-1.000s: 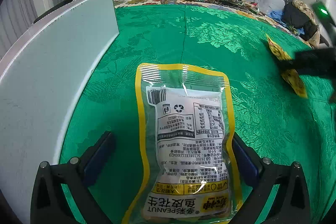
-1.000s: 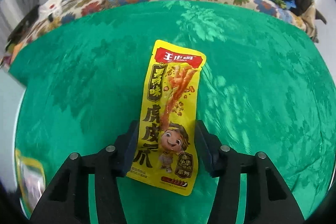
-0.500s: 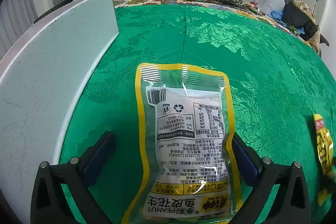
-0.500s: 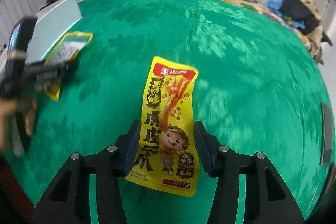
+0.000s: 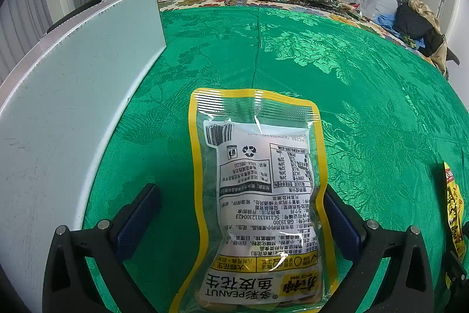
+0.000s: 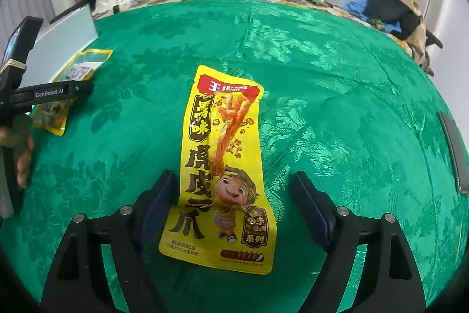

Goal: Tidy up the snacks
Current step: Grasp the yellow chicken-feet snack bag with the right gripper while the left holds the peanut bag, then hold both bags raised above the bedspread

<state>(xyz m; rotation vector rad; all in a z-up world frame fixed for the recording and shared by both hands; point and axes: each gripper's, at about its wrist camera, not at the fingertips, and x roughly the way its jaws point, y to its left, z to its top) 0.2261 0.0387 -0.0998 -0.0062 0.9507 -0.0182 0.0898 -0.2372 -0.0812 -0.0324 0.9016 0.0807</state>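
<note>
While both packets lie flat on the green cloth (image 6: 337, 55), the sorting looks barely begun from where I stand. The left claw (image 5: 243, 213) has its fingers spread wide, with the peanut bag (image 5: 258, 195) lying between them, back label up; the right-hand pad seems to touch the bag's edge while the other stands clear of it, so nothing is clamped. The right claw (image 6: 234, 204) is likewise apart: the yellow chicken-feet packet (image 6: 225, 166) rests between its fingers, brushing the left pad and well clear of the right one. I judge this packet has just been laid down or is about to be taken up; I cannot tell which.

As for what is done, the two snacks sit apart on the surface, each straight ahead of its own claw, the peanut bag off to the left of the right claw and the yellow packet at the far right edge of the left claw's view. No tidy row or pile exists, so most of the arranging seems left to do.

Of containers I see none that is clearly a box or tray. A pale flat board (image 5: 73, 113) lies left of the left claw, just beside the peanut bag, and it carries nothing that I can see.
</note>
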